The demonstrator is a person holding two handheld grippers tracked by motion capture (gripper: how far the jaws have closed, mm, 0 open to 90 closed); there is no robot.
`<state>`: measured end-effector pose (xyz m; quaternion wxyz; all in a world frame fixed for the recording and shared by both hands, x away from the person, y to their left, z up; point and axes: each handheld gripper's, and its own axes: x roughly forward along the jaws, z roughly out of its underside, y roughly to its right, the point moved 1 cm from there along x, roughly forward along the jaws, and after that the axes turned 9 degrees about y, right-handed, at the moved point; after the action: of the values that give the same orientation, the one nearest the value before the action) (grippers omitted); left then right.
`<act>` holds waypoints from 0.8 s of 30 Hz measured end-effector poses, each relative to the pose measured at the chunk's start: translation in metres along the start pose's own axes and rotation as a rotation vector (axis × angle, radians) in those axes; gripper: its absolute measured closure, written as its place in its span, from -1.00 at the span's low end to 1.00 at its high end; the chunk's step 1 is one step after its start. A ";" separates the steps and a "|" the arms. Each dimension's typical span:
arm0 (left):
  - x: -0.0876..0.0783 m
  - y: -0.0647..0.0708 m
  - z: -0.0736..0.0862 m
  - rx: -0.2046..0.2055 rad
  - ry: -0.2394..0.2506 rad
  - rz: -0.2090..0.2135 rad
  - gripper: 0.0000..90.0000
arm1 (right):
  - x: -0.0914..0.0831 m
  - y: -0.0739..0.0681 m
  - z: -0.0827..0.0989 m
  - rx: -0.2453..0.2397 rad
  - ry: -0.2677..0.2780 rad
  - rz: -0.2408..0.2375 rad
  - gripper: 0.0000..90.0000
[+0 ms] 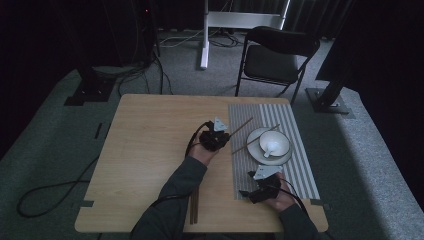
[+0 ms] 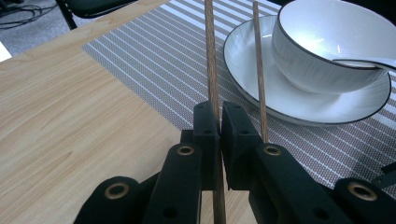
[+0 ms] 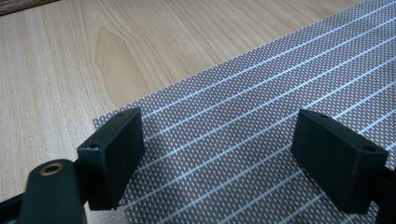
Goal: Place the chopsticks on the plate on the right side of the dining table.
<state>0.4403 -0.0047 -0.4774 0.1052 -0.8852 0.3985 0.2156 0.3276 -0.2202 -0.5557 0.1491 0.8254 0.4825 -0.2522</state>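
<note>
My left gripper (image 2: 220, 126) is shut on a brown wooden chopstick (image 2: 210, 56) that points away over the striped grey placemat (image 2: 154, 60). A second chopstick (image 2: 259, 70) rests with its far end on the white plate (image 2: 280, 98). On the plate stands a white bowl (image 2: 322, 56) with a white spoon (image 2: 373, 61) in it. In the high view the left gripper (image 1: 226, 137) sits at the placemat's left edge, left of the plate (image 1: 255, 150). My right gripper (image 3: 219, 158) stands open just above the placemat's near left corner (image 3: 224, 121), with nothing between its fingers; in the high view this gripper (image 1: 248, 183) is in front of the plate.
The wooden table (image 1: 150, 150) has bare room on its left half. A dark pair of sticks (image 1: 194, 206) lies near the front edge between the forearms. A black folding chair (image 1: 275, 55) stands beyond the far edge. Cables trail on the floor at the left.
</note>
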 end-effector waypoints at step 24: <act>0.018 0.004 -0.011 0.019 -0.007 0.016 0.90 | 0.000 0.000 0.000 -0.001 -0.001 -0.001 -0.64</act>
<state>0.4510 -0.0235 -0.4764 0.1134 -0.8802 0.4073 0.2157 0.3276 -0.2203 -0.5556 0.1494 0.8250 0.4831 -0.2524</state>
